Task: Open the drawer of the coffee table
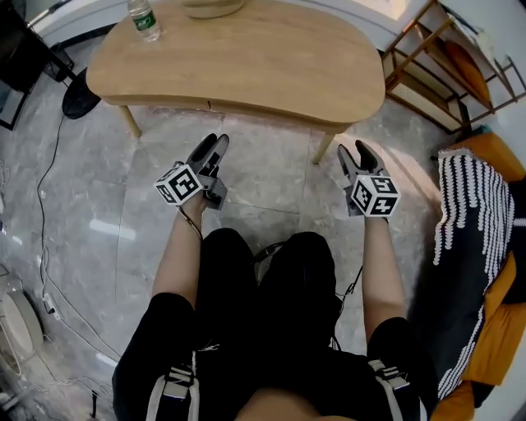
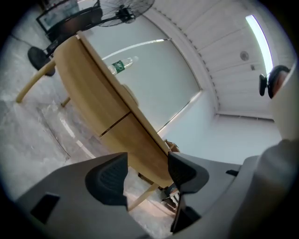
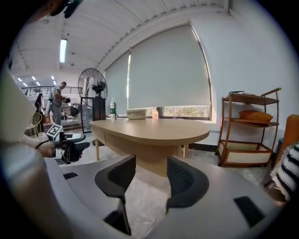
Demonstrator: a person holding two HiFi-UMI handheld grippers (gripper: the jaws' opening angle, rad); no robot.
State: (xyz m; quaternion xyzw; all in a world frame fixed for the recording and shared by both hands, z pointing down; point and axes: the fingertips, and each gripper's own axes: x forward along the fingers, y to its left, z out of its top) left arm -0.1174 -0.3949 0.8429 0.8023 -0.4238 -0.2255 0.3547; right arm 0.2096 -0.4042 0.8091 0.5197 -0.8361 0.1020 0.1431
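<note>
The light wooden coffee table (image 1: 238, 57) stands across the floor ahead of my knees. Its drawer front (image 1: 164, 100) lies flush in the near apron, with a thin seam beside it. In the left gripper view the table (image 2: 140, 135) appears tilted and the apron seam (image 2: 114, 125) shows. My left gripper (image 1: 215, 148) hovers short of the apron, open and empty, rolled to one side. My right gripper (image 1: 362, 152) is near the right table leg, open and empty. The right gripper view looks at the table's rounded end (image 3: 154, 133) between the spread jaws.
A plastic bottle (image 1: 145, 20) and a woven bowl (image 1: 212, 6) stand on the tabletop. A wooden shelf cart (image 1: 436, 66) is at the right, a striped cushion (image 1: 468, 214) on an orange seat beside me. A floor fan base (image 1: 78, 94) and cables lie left.
</note>
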